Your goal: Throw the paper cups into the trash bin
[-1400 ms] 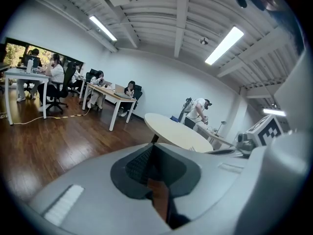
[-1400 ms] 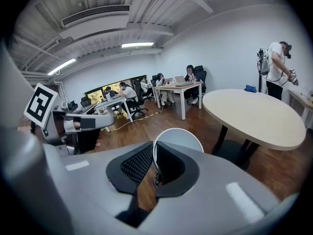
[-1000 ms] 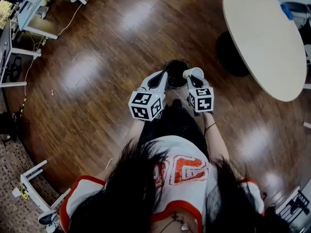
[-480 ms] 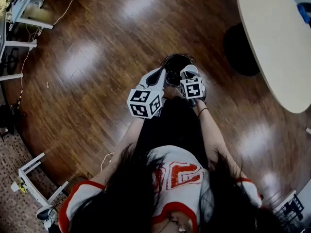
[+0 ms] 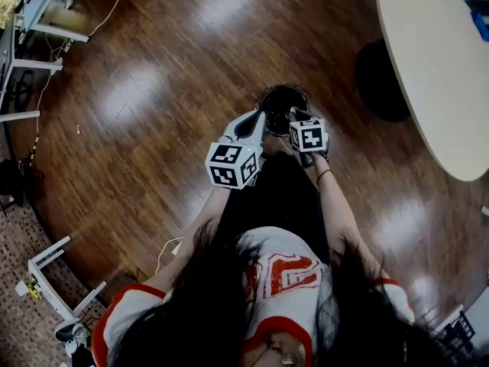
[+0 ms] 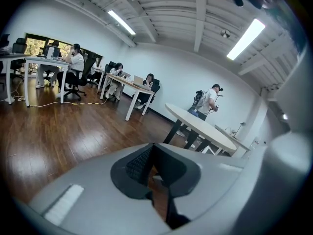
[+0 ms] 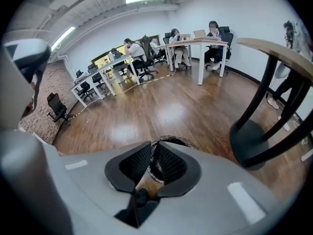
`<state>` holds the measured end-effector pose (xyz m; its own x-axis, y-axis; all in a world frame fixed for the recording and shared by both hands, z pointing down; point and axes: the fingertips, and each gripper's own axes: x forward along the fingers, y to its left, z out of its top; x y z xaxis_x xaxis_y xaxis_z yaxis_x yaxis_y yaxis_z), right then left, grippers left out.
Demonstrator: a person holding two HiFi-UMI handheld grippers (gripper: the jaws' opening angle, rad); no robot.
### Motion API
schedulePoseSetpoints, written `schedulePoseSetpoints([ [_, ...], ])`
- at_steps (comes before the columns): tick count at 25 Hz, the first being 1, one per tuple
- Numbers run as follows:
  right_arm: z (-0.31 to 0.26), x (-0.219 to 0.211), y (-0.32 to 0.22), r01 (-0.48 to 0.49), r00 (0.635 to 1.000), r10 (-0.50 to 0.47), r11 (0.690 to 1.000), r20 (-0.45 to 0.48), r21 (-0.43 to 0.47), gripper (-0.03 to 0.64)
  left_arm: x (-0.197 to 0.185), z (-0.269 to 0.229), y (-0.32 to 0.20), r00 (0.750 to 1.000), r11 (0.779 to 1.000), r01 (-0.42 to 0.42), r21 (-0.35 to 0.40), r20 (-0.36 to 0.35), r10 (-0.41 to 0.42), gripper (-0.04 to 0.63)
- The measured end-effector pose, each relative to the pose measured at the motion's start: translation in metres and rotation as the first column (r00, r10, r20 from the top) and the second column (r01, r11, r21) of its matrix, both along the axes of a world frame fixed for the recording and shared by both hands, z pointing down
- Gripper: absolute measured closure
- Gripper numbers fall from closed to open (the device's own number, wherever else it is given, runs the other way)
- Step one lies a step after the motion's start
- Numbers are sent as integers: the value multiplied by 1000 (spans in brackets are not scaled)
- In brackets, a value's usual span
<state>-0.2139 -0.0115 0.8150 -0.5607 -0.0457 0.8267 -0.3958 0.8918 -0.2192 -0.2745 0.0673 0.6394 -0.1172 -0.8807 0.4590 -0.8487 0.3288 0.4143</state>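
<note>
**Item 1. Right hand-held gripper** (image 7: 151, 153), grey body, dark ribbed pads. The jaws are closed onto a pale paper cup (image 7: 148, 184), whose rim is squeezed narrow between the pads. The marker cube (image 5: 308, 134) carries black-and-white square patterns and no legible lettering. In the head view this hand-held gripper (image 5: 296, 115) sits at the near edge of the bin's mouth.

**Item 2. Round dark trash bin with a crinkled black liner** (image 5: 281, 102). It stands on the glossy brown wooden floor (image 5: 153, 128), directly ahead of both hand-held grippers. In the right gripper view its rim (image 7: 172, 140) shows just beyond the jaw tips, so the cup is held at the bin's opening.

**Item 3. Left hand-held gripper** (image 5: 256, 121), same make. The jaws are brought together at the tips (image 6: 152, 148) with nothing between them, and only floor shows through the slit below. It is held just beside the bin's left rim. Its marker cube (image 5: 231, 164) has patterned faces only.

**Item 4. Round pale-topped bench** (image 5: 435, 75) on a dark circular base (image 5: 380, 79), to the right of the bin and apart from it.

**Item 5. Person's white shirt with orange-red trim and print** (image 5: 286, 270). The print is partly covered by long dark hair and cannot be read.

**Item 6. Background.** Seated people are at white desks (image 6: 73, 58) along the far wall.
</note>
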Motion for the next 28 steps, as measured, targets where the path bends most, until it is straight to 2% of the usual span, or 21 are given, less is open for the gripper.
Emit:
schedulePoseSetpoints([
  [3,-21,7,-2,-57,998,57,998,25,-6,611,3,-13,2,1000,1000,1,1,-2,-1,595],
  [8,-64,21,6,-156,983,161,986,88,-64,615,7,-42,7,1000,1000,7,9,-16,-7,595],
  [14,-130,26,11,-229,946,255,963,199,-142,615,9,-69,3,1000,999,-17,27,-16,18,595],
  [20,-197,19,-2,-270,906,295,955,305,-123,615,9,-90,-11,998,997,-61,57,15,60,595],
  [24,-235,12,-7,-288,863,320,948,391,-138,615,7,-102,-20,996,994,-82,77,39,79,595],
  [28,-258,8,-6,-270,850,296,955,435,-121,615,7,-112,-30,993,989,-106,102,54,101,595],
])
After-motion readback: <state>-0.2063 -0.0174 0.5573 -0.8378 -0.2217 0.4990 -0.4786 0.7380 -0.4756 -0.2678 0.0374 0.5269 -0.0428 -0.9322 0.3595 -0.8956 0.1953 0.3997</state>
